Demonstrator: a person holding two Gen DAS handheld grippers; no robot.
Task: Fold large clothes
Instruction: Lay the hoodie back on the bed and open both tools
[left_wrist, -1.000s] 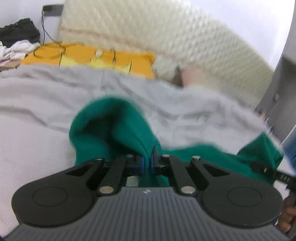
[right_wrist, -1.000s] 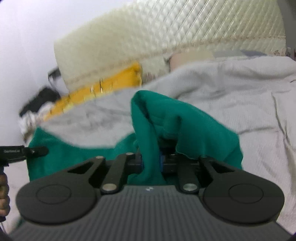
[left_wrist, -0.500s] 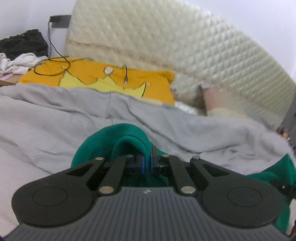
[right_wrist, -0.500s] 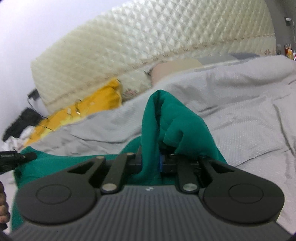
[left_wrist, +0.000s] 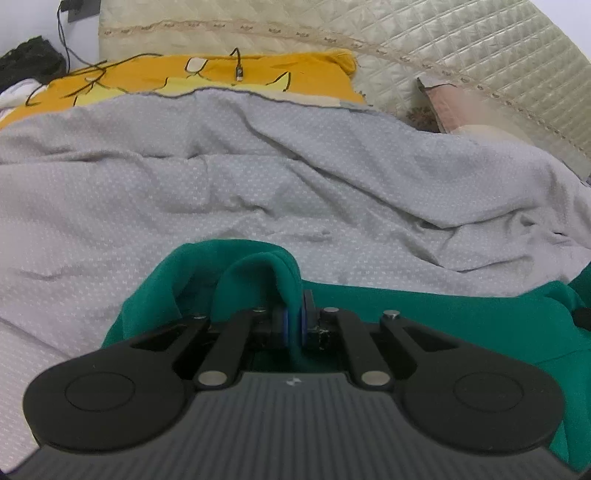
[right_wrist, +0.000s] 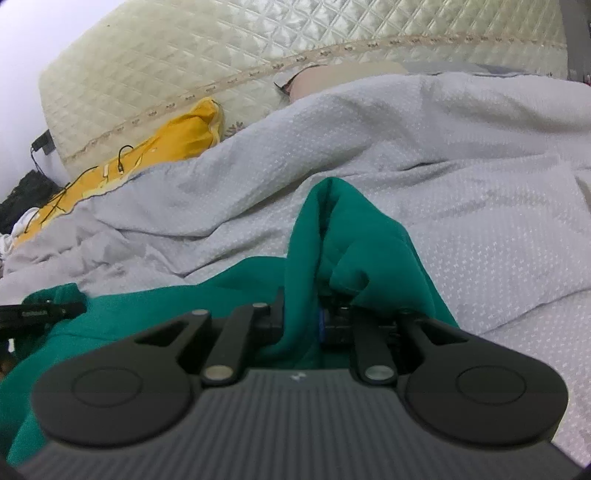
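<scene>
A green garment (left_wrist: 436, 321) lies spread across the near part of a bed, on a grey dotted bedspread (left_wrist: 258, 177), its far edge gathered up at two points. At one corner the left gripper (left_wrist: 294, 325) is clamped tight on a thin fold of the cloth, the blue-lined jaws nearly meeting with the fabric pinched between them; the fold loops up and over just beyond the fingertips. At the other corner the right gripper (right_wrist: 301, 321) grasps a thicker bunch of the same green garment (right_wrist: 347, 240), which rises in a peaked ridge above the jaws and drapes down to the right. Between the two holds, the garment's edge runs across the bedspread in a nearly straight line, with the rest of the cloth lying toward the cameras.

In the right wrist view the left gripper (right_wrist: 40, 314) shows at the far left edge as a dark bar over the green cloth. The bedspread (right_wrist: 461, 177) is rumpled, with broad creases running across it. Beyond it, at the head of the bed, sits a yellow-orange pillow (left_wrist: 207, 75) with a black cable (left_wrist: 238, 68) lying on it, and beside that a pinkish pillow (left_wrist: 454, 110). A cream quilted headboard (left_wrist: 406, 33) stands behind both. Dark and white clothes (left_wrist: 26, 74) are heaped at the far left corner.
</scene>
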